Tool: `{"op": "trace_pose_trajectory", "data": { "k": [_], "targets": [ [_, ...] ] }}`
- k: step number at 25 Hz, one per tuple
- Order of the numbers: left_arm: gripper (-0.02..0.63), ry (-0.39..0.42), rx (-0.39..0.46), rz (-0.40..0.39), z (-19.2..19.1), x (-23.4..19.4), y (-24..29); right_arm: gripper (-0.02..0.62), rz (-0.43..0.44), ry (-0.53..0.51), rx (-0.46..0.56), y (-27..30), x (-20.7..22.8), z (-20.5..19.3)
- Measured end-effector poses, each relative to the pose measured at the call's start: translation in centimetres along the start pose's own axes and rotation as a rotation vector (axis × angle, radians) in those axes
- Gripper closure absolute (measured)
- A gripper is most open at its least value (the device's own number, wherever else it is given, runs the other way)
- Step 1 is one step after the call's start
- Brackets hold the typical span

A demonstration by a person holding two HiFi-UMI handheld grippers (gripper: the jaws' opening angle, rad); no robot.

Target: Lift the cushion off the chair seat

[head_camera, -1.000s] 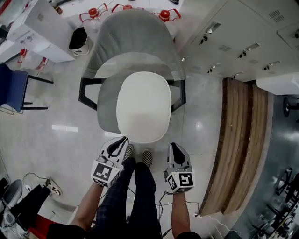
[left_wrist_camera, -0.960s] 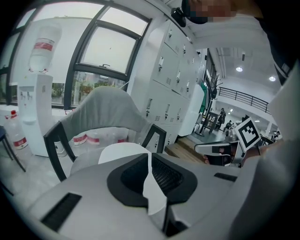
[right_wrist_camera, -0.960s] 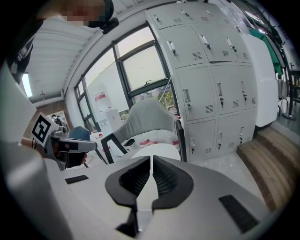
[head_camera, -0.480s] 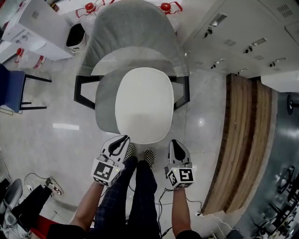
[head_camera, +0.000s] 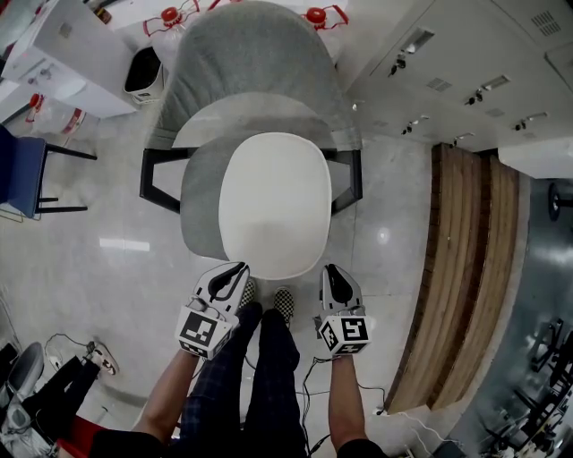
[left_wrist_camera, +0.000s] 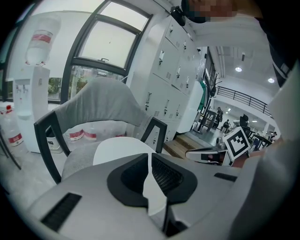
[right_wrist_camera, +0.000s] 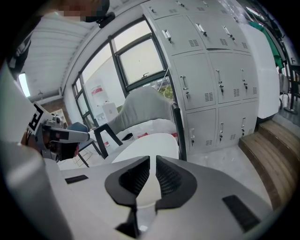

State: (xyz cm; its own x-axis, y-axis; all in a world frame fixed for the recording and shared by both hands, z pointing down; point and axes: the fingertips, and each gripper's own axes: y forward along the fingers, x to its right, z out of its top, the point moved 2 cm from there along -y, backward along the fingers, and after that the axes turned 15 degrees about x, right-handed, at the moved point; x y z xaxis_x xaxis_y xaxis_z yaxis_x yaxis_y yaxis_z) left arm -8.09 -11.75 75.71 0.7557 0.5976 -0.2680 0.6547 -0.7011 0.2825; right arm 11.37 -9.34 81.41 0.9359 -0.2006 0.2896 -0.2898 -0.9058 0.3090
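A white oval cushion [head_camera: 275,206] lies flat on the seat of a grey upholstered chair [head_camera: 255,63] with black arms. My left gripper [head_camera: 240,268] hangs at the cushion's near left edge, apart from it, jaws shut on nothing. My right gripper [head_camera: 329,270] hangs off the near right corner, also shut with nothing held. In the left gripper view the cushion [left_wrist_camera: 119,147] shows just beyond the closed jaws of the left gripper [left_wrist_camera: 149,161]. The right gripper view has the cushion [right_wrist_camera: 150,143] ahead of the closed right gripper [right_wrist_camera: 153,164].
Grey lockers [head_camera: 448,80] and a wooden step [head_camera: 457,268] line the right side. A blue chair [head_camera: 27,170], a black bin [head_camera: 143,76] and water bottles [head_camera: 318,16] stand around the chair. The person's checkered shoes [head_camera: 283,302] sit at the seat's front.
Both grippers have sunk a little towards the seat's front edge, the right one more. Their jaws have stayed shut. The cushion has not moved.
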Motion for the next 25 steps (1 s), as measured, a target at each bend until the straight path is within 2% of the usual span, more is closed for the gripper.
{"op": "trace_pose_trajectory", "data": {
  "k": [14,18,25],
  "targets": [
    [0.569,0.014,-0.001,-0.006,-1.7,-0.8,2.3,0.552,-0.025,0.049,-0.034,3.1,3.0,-4.2],
    [0.569,0.015,0.004,0.000,-2.2,-1.4,2.9,0.499,-0.022,0.072,-0.037,4.0,3.6,-5.1],
    [0.569,0.018,0.005,0.009,-3.0,-2.2,3.8,0.451,-0.006,0.113,-0.060,5.3,4.2,-6.9]
  ]
}}
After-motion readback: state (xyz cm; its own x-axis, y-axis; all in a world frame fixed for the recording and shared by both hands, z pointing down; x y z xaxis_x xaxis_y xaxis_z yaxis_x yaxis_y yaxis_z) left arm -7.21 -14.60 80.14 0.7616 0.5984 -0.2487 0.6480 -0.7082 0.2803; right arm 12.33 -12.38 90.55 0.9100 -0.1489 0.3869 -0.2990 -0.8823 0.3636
